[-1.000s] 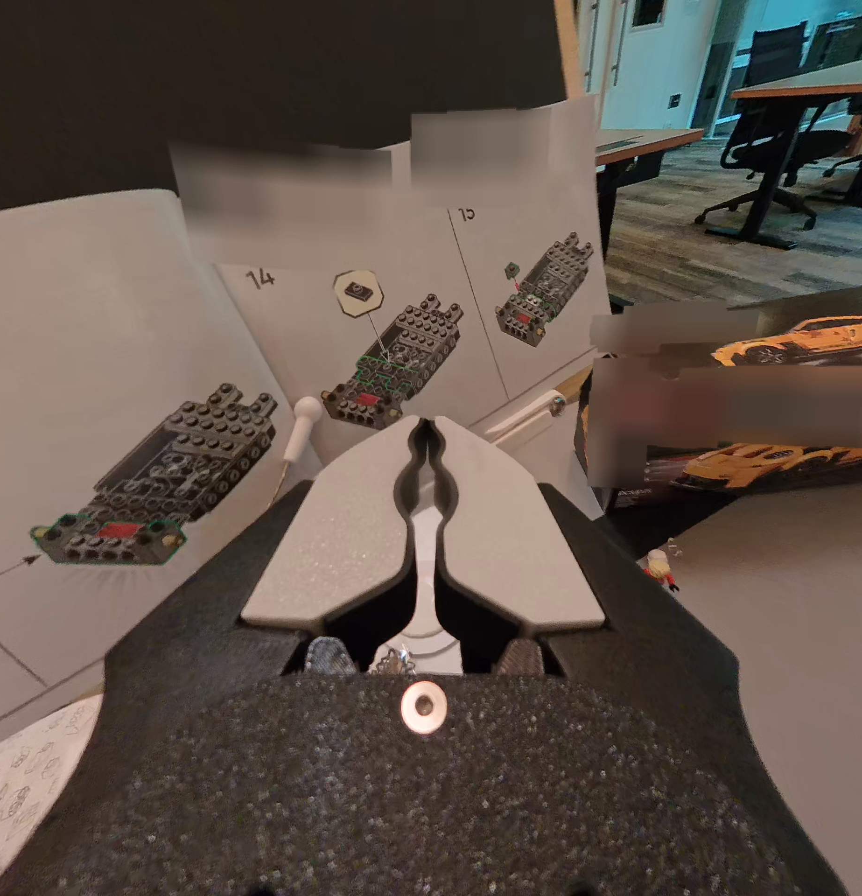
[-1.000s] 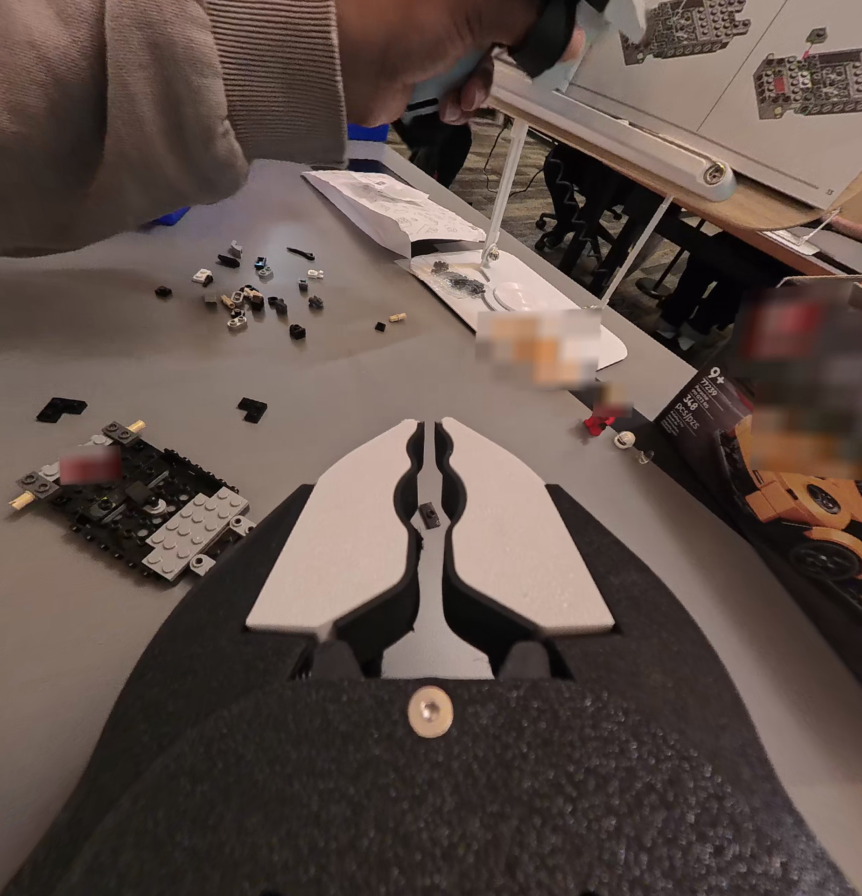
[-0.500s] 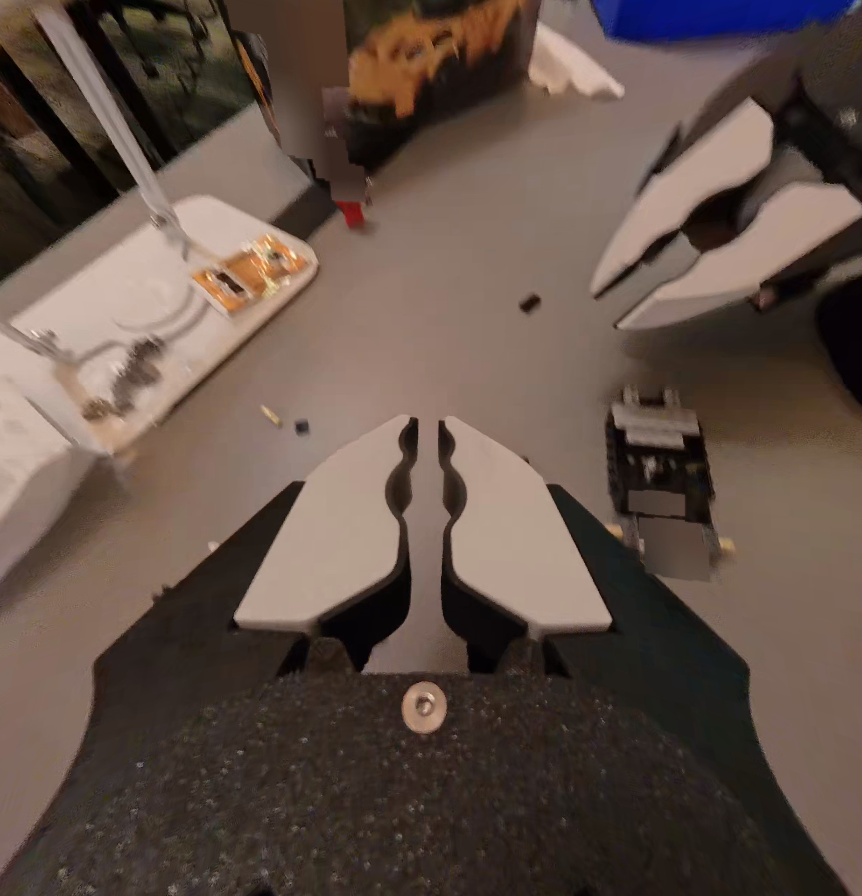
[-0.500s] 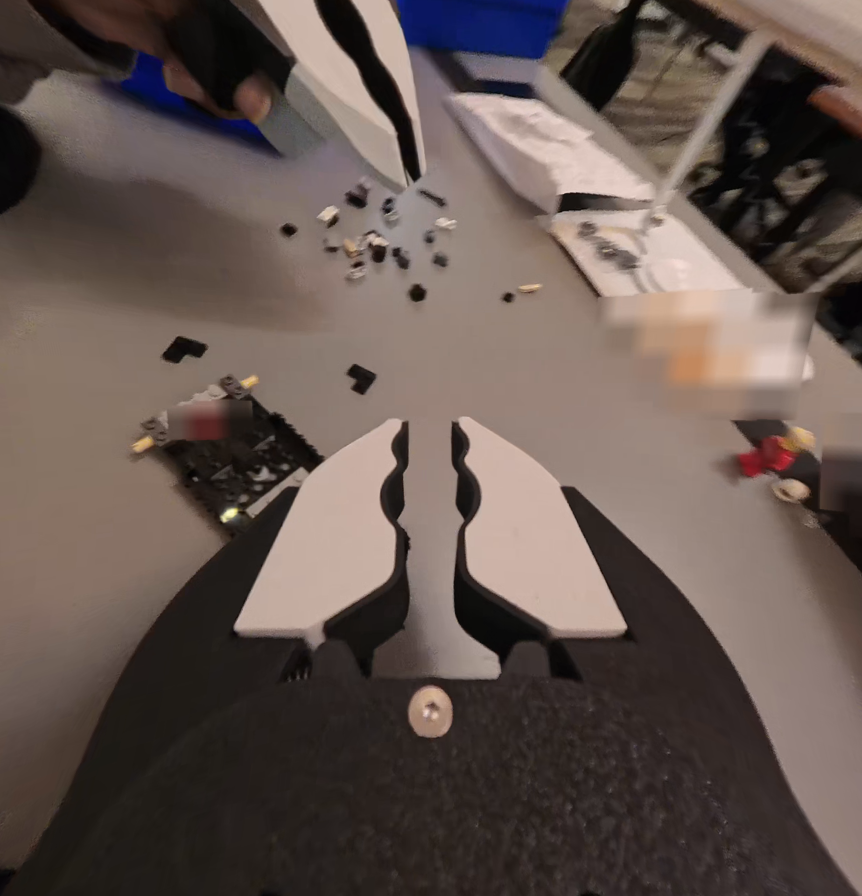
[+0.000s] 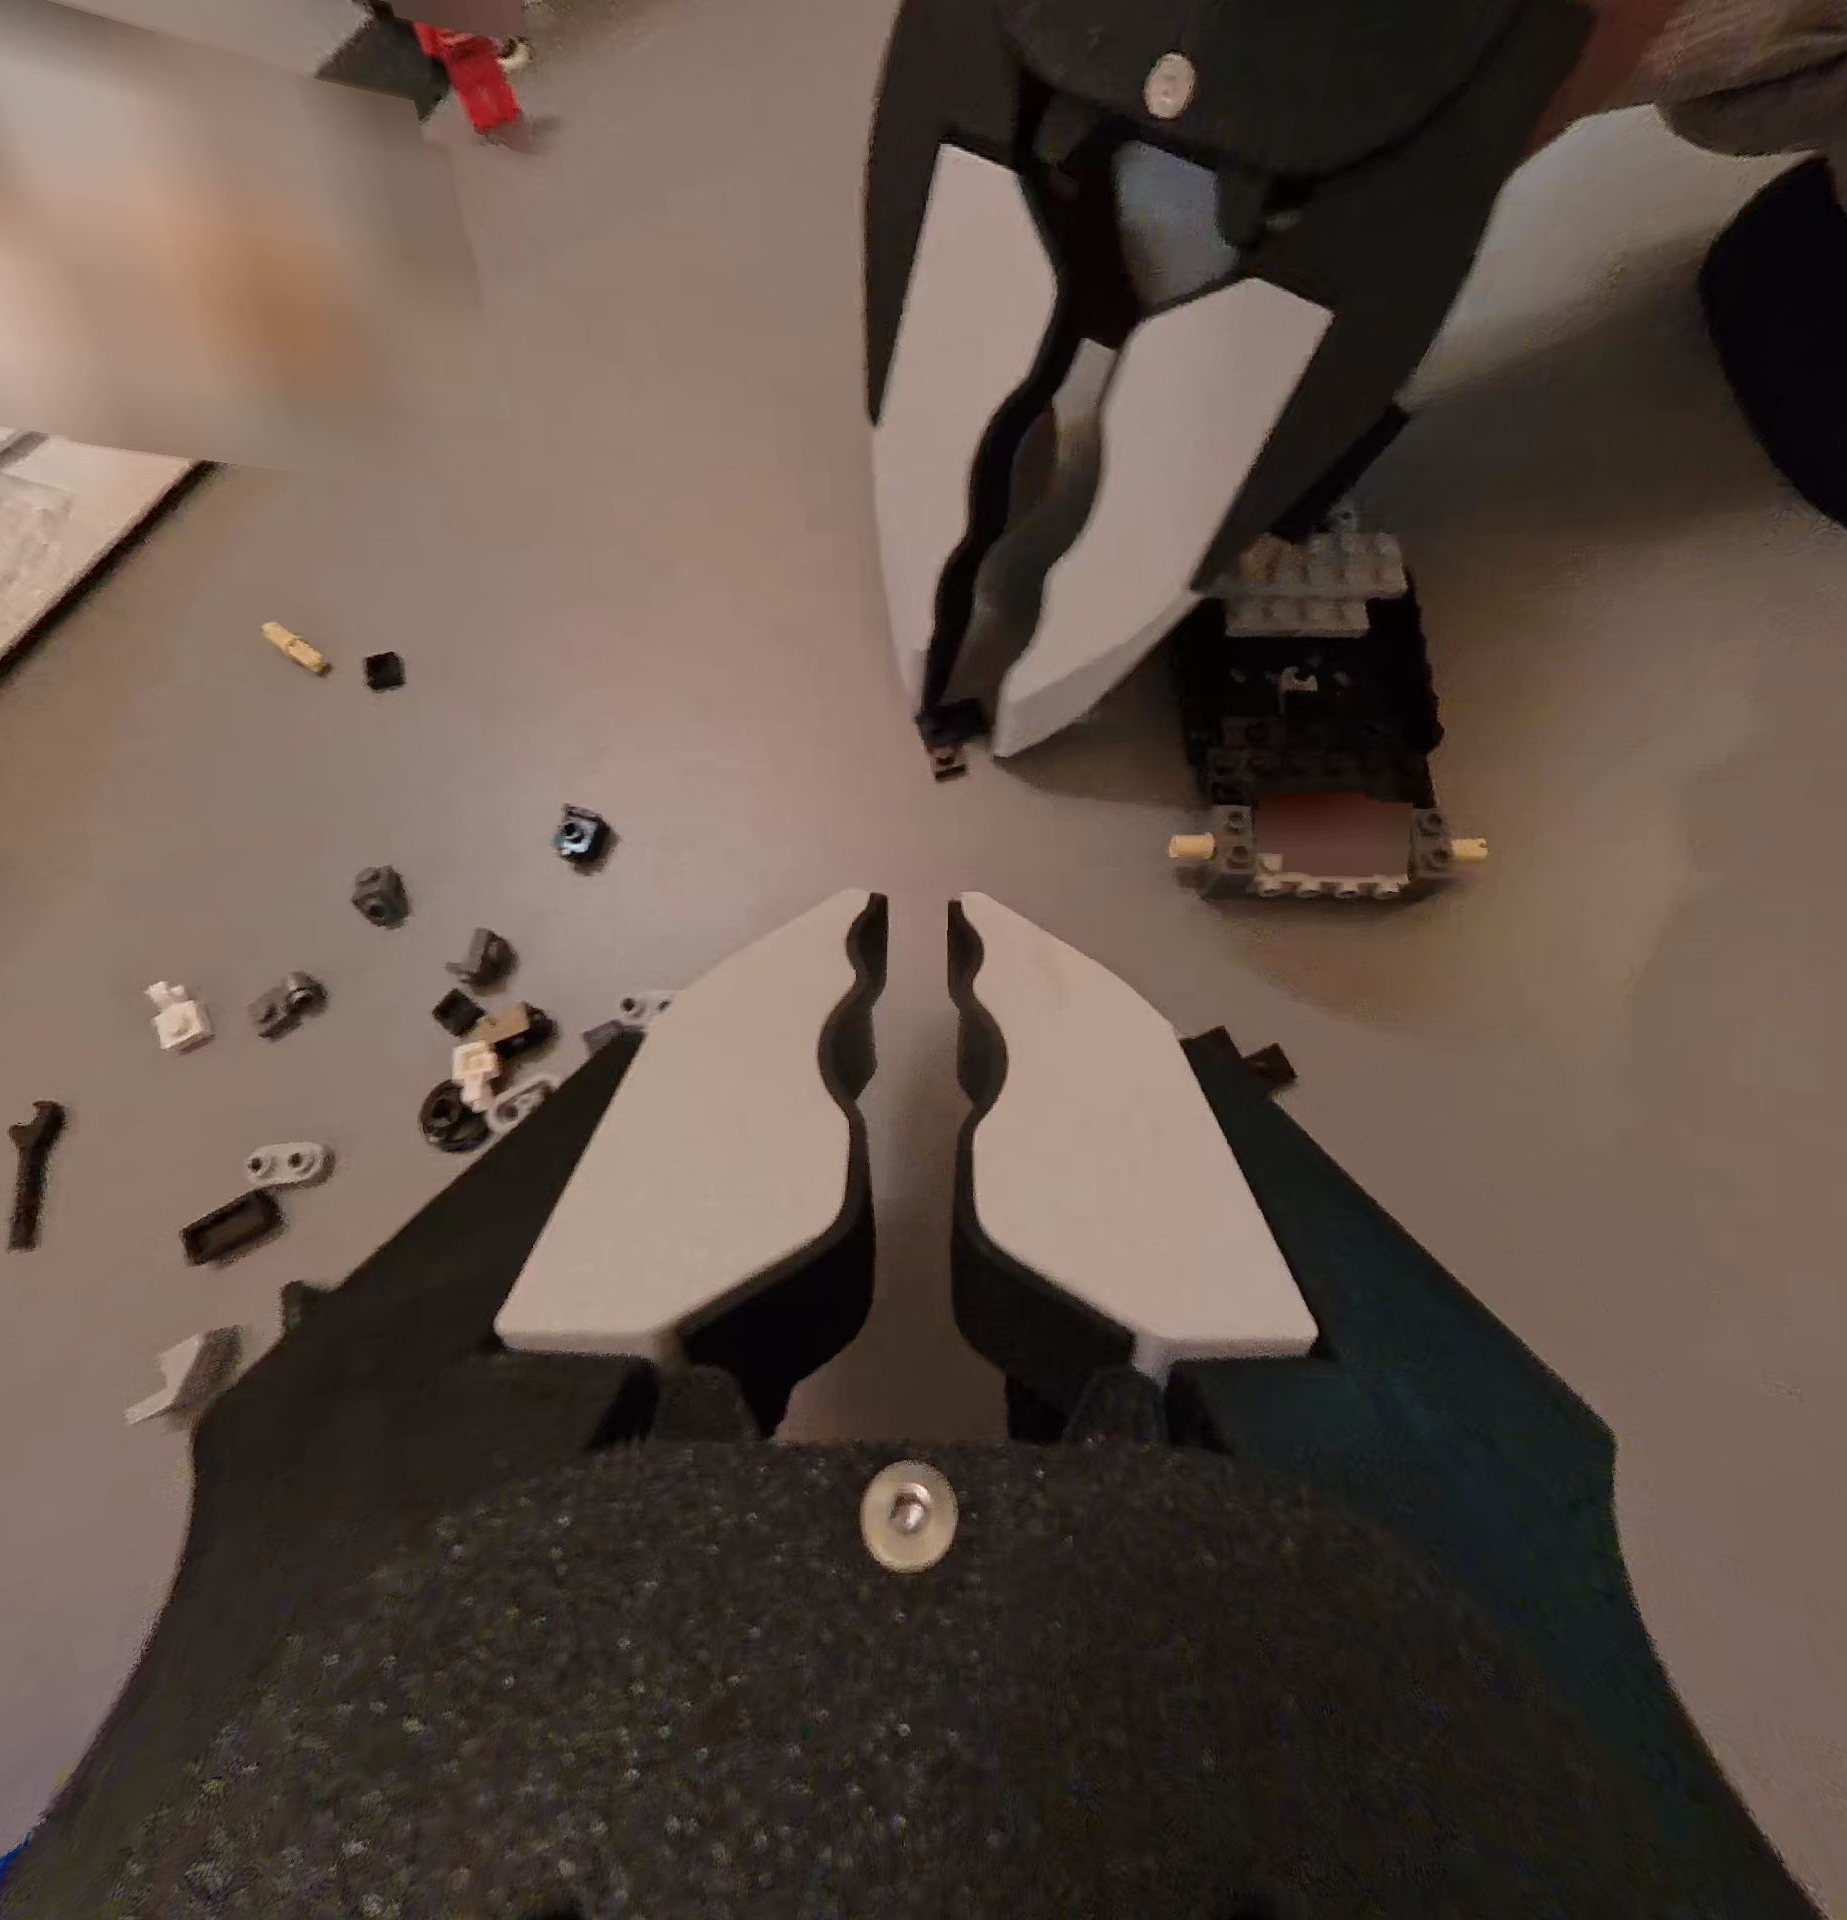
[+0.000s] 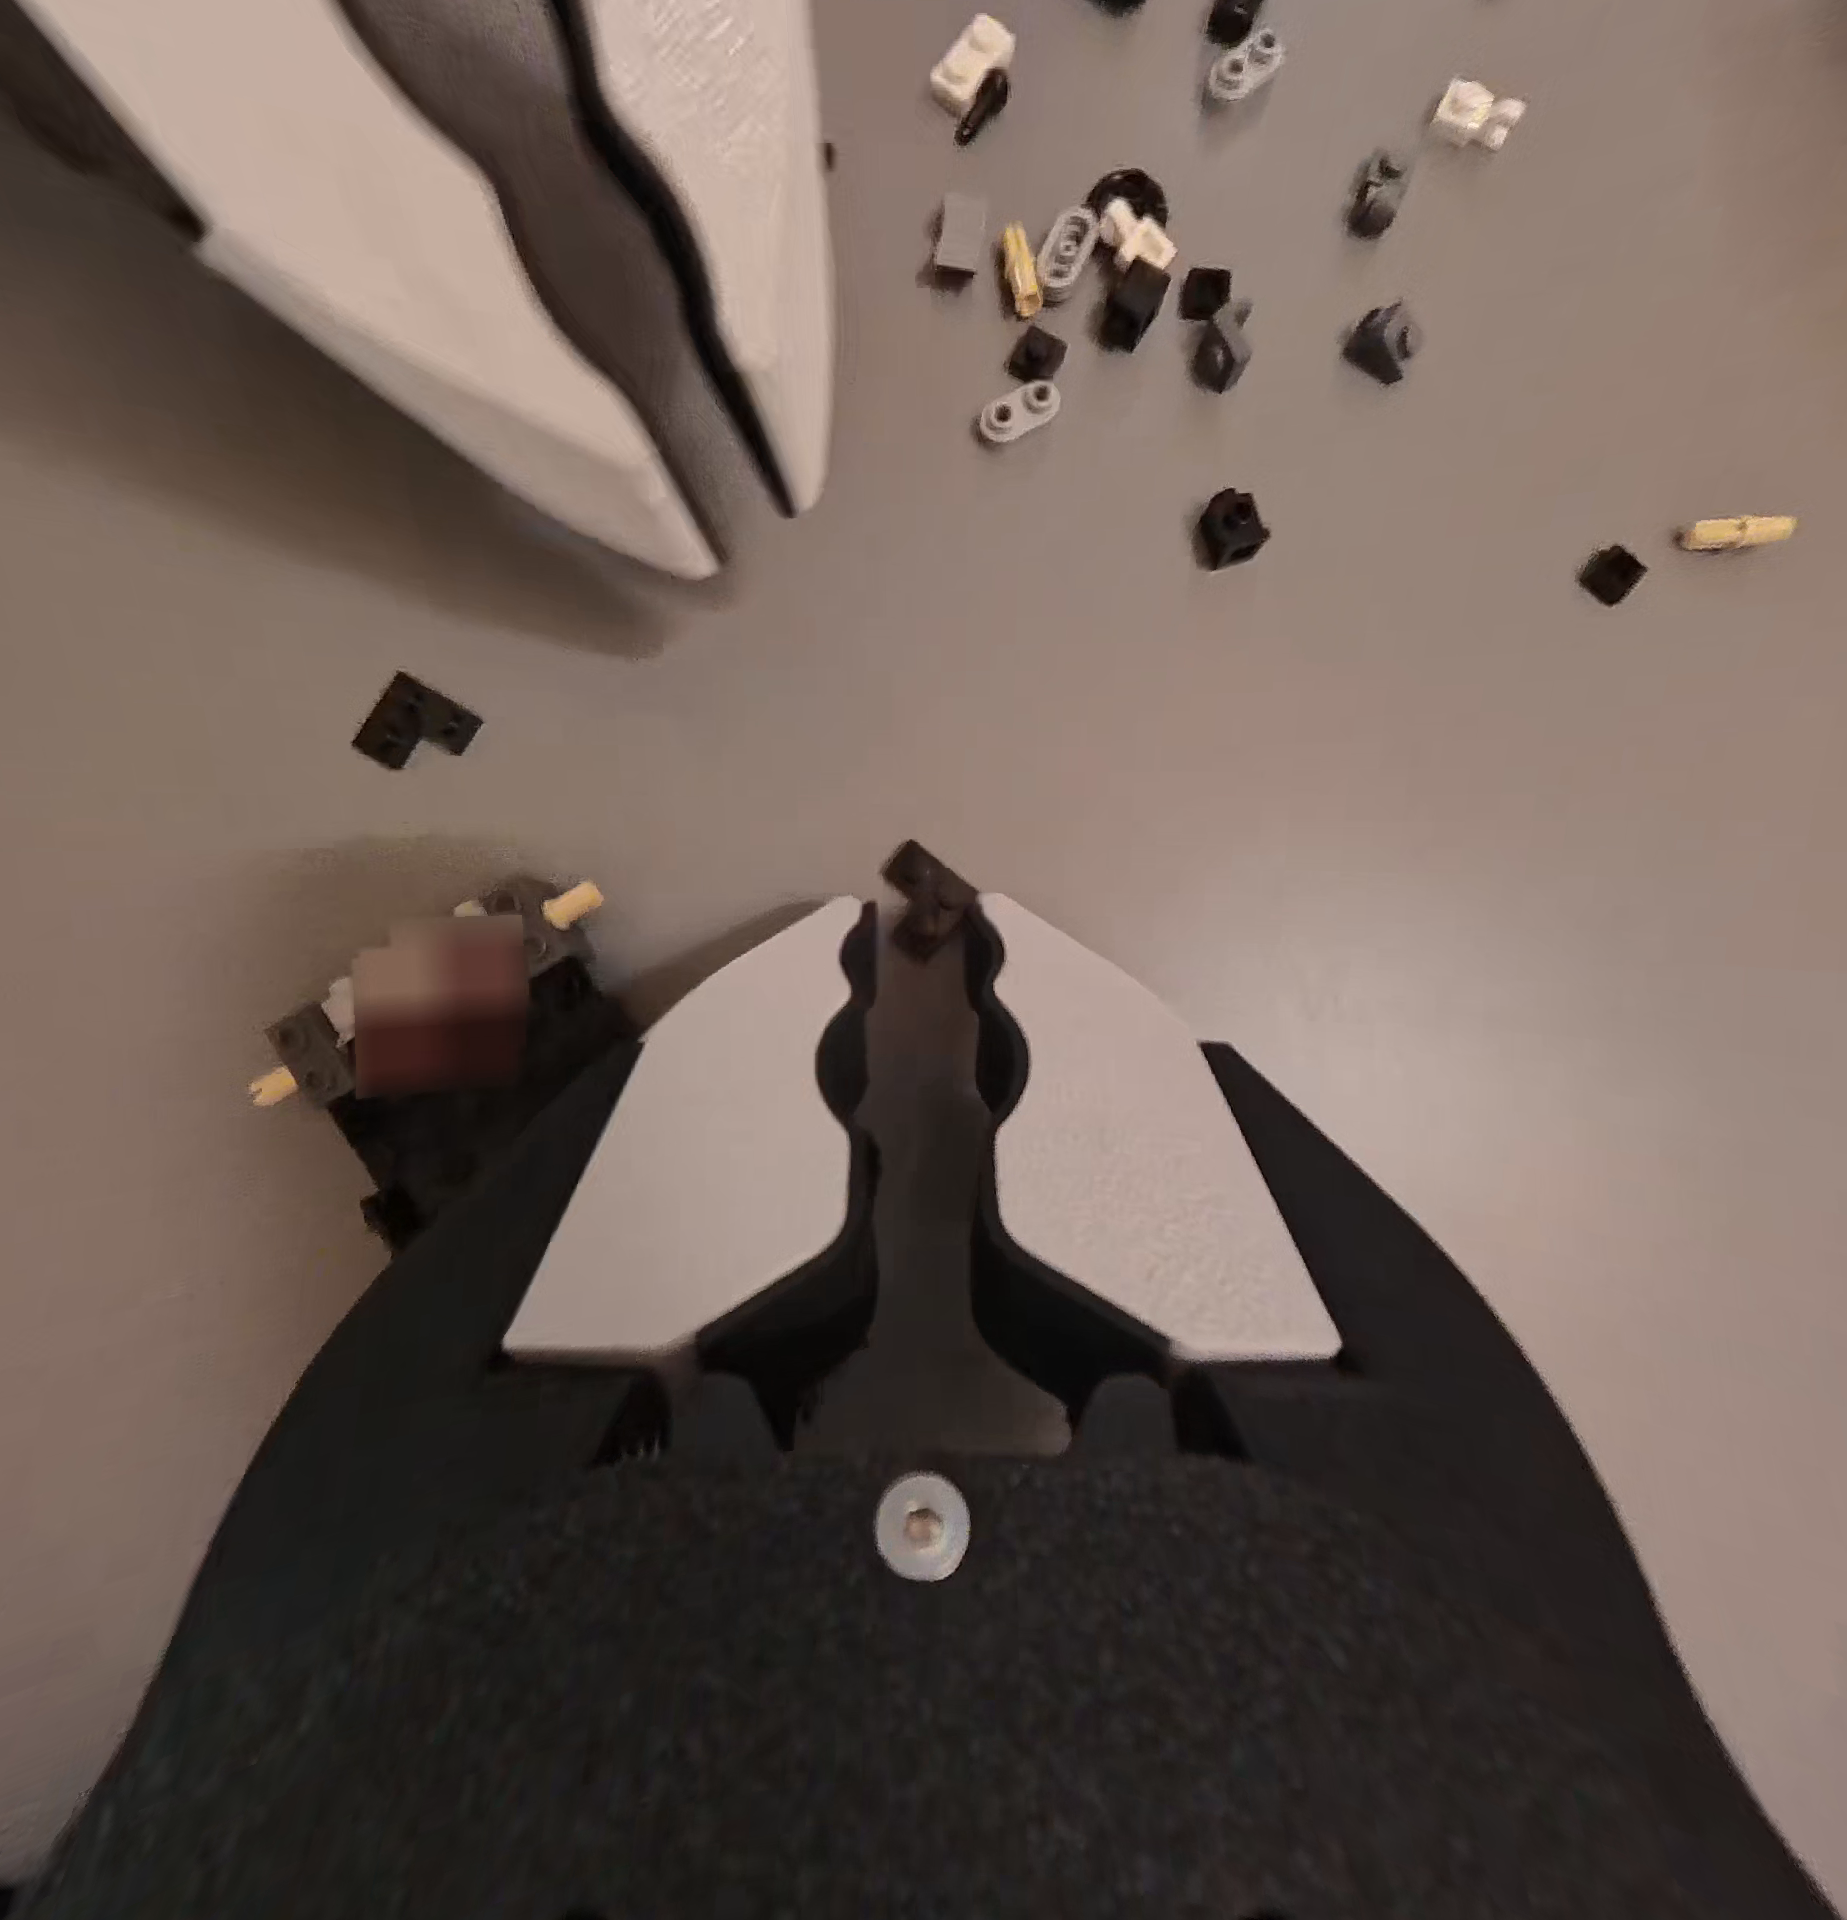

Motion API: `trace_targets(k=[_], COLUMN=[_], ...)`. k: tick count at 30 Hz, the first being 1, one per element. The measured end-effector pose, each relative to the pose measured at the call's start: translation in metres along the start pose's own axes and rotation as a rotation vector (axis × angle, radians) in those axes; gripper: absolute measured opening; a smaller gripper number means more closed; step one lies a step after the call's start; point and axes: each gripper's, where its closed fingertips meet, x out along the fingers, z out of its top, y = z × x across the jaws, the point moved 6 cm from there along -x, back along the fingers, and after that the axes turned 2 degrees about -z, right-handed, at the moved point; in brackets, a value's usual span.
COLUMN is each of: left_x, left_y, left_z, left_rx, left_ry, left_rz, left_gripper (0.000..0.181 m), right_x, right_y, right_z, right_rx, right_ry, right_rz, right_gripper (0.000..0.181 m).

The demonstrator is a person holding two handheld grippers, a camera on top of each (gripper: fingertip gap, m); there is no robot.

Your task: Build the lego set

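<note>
The black and grey Lego chassis (image 5: 1314,717) lies on the grey table; the right wrist view shows it (image 6: 462,1132) beside my right gripper, partly hidden. My right gripper (image 6: 921,906) is low over the table, jaws a little apart, with a small black piece (image 6: 929,891) between its tips. I cannot tell whether the pads touch it. The left wrist view shows the same gripper (image 5: 966,732) and piece (image 5: 950,740) from the front. My left gripper (image 5: 916,909) faces it, jaws a narrow gap apart and empty. It also shows in the right wrist view (image 6: 753,530).
Several loose small pieces (image 5: 472,1029) lie to the left gripper's left, also seen in the right wrist view (image 6: 1127,270). A black L-shaped plate (image 6: 415,719) lies between the grippers. A red minifigure (image 5: 477,88) and a paper sheet (image 5: 36,530) sit at the table's far side. One gripper's finger ends stand about 6 cm off the other's.
My left gripper swung down from the instruction booklet to the table and opened slightly. My right gripper opened a little and dropped down around the small black piece.
</note>
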Motion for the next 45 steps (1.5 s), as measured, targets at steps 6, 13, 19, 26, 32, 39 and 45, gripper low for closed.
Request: trace_targets(k=[6,13,19,26,32,39,45], left_x=[0.015,0.014,0.006,0.008,0.016,0.015,0.012], left_y=[-0.025,-0.031,-0.028,-0.041,-0.049,-0.048,-0.048], left_z=[-0.003,0.008,0.024,0.033,0.03,0.03,0.03], left_rx=[0.018,0.019,-0.239,-0.434,-0.452,-0.503,-0.5], left_ry=[0.031,-0.039,-0.238,-0.301,-0.256,-0.276,-0.279], left_rz=[-0.135,-0.1,-0.265,-0.491,-0.511,-0.586,-0.63], left_gripper=[0.011,0.013,0.022,0.028,0.023,0.006,0.005], right_x=[0.002,-0.025,-0.06,-0.064,-0.068,-0.069,-0.071], right_y=[-0.002,0.002,0.031,0.064,0.07,0.071,0.074], right_z=[0.002,0.004,0.002,-0.001,0.002,0.002,0.001], right_rx=[-0.004,0.053,0.071,0.046,0.058,0.061,0.029], right_ry=[0.01,-0.096,-0.212,-0.251,-0.296,-0.33,-0.364], right_rz=[-0.016,-0.092,-0.196,-0.27,-0.272,-0.285,-0.256], right_gripper=[0.009,0.008,0.008,0.008,0.008,0.008,0.009])
